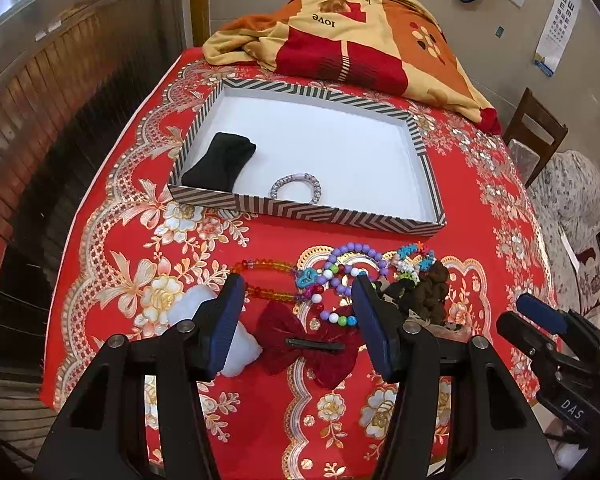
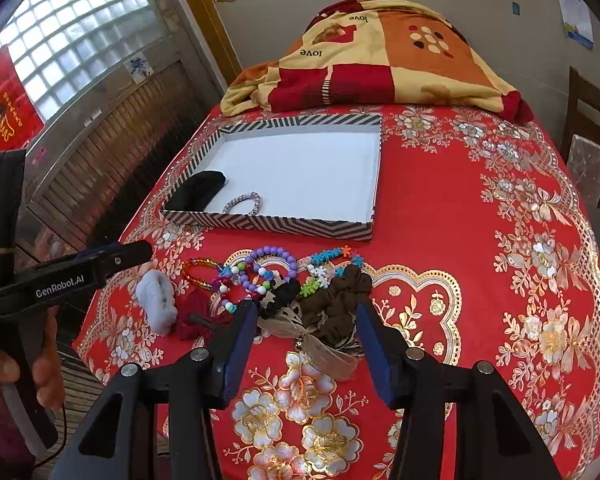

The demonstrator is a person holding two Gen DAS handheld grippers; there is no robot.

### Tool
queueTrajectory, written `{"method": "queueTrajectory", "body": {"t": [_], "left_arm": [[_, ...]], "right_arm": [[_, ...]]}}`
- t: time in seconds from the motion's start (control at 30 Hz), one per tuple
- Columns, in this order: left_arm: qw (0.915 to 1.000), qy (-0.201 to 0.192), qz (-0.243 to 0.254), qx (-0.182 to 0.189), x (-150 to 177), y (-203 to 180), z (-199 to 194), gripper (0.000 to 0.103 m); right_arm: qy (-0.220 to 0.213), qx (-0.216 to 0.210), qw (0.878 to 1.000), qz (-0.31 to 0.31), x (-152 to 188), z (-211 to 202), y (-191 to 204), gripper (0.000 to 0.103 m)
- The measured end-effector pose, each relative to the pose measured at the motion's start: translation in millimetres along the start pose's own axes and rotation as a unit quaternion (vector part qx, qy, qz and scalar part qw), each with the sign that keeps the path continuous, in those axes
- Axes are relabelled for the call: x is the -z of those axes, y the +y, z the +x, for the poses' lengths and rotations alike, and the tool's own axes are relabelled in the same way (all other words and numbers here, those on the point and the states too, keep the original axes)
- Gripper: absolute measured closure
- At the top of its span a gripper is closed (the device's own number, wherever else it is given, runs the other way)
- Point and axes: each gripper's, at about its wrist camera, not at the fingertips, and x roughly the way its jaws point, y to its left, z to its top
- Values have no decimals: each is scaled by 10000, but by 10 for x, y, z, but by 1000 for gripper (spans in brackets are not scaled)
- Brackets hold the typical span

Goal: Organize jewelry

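1. Landmark: striped tray on the red-cloth tabletop. Already in it: black cloth item at its left end, silver-lilac bracelet against its near wall.
2. Remaining jewelry lies in a row just in front of the tray, on the near side: amber bead bracelet, purple bead bracelet, turquoise-white bracelet, brown scrunchie, dark red bow clip, white fluffy scrunchie.
3. Left tool: jaws wide apart, holding nothing, hovering over the bow clip and beads.
4. Right tool: also spread, empty, above the brown scrunchie, nearer the tray's right half.
5. Judgement, step in hand: pick one piece w/ the left tool. Beads overlap, so take an outlying item first, e.g. the bow clip. Close on its middle, lift straight up, check nothing trails.
6. Set it down in the tray's bare white floor, apart from the bracelet.
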Motion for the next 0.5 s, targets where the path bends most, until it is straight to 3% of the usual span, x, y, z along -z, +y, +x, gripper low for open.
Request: {"method": "queueTrajectory", "body": {"t": [0.5], "left_arm": [[9975,-174,-222,-642,115,354,-16,47]], "right_arm": [[210,-24,9996,-162,-92,274,3,53]]}}
